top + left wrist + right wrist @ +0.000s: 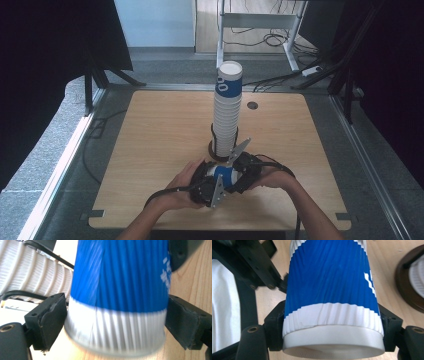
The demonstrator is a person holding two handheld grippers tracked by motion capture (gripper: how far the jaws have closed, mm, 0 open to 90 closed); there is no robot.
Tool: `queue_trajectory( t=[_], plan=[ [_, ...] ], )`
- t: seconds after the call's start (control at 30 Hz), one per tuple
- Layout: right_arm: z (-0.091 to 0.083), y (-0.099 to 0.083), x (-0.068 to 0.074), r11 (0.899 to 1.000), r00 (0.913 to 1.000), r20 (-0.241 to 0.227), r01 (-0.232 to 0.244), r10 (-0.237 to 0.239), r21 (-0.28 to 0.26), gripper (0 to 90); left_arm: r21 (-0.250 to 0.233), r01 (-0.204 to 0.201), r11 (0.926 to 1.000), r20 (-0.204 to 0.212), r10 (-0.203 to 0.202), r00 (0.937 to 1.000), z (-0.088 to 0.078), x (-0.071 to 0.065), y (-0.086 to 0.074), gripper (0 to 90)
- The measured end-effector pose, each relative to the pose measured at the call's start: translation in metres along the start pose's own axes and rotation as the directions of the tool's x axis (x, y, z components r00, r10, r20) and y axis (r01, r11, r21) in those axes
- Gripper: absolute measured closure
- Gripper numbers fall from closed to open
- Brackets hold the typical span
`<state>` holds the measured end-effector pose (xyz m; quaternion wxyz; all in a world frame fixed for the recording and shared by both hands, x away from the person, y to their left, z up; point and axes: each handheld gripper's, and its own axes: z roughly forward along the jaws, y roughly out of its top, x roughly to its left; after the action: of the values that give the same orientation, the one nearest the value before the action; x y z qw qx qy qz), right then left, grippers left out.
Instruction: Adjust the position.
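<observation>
High view shows a wooden desk [165, 150] on a grey floor, with a tall stack of cups [227, 112] standing upright in a dark round holder [219, 151] near the desk's middle. Just in front of that holder, toward the person's side, two hands meet around a single blue and white paper cup [225, 175].

The left gripper [212, 186] comes in from the lower left and the right gripper [244, 172] from the lower right, each with a grey three-cornered plate on top.

In the left gripper view the cup [117, 295] lies between the two black fingers [48, 320]. The left finger sits at the cup's white band, the other finger just beside the opposite wall; the picture is blurred, so whether they press is hard to tell, though they stand apart to either side of the cup.

In the right gripper view the same cup [332, 290] fills the space between its fingers [275, 327], which are clamped on the white ribbed band near the rim, one on each side. The holder's dark edge [405, 282] shows at the right.
</observation>
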<state>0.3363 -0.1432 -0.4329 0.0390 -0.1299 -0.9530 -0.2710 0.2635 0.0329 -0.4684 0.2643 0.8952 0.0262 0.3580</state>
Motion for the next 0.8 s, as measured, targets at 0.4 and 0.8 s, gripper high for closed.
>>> queue_trajectory(
  t=[0.4,0.8],
  plan=[
    [-0.021,-0.019,0.001,0.969,0.9967,0.062,-0.037,0.053,-0.243,27.3,-0.147,0.354,0.9234,0.095,-0.344,0.9343,-0.023,0.018,-0.02,6.6],
    [-0.018,-0.037,0.01,0.881,0.9883,0.085,-0.073,0.127,-0.468,27.3,-0.193,0.639,0.7446,0.224,-0.601,0.7676,-0.029,0.029,-0.041,6.4]
  ],
)
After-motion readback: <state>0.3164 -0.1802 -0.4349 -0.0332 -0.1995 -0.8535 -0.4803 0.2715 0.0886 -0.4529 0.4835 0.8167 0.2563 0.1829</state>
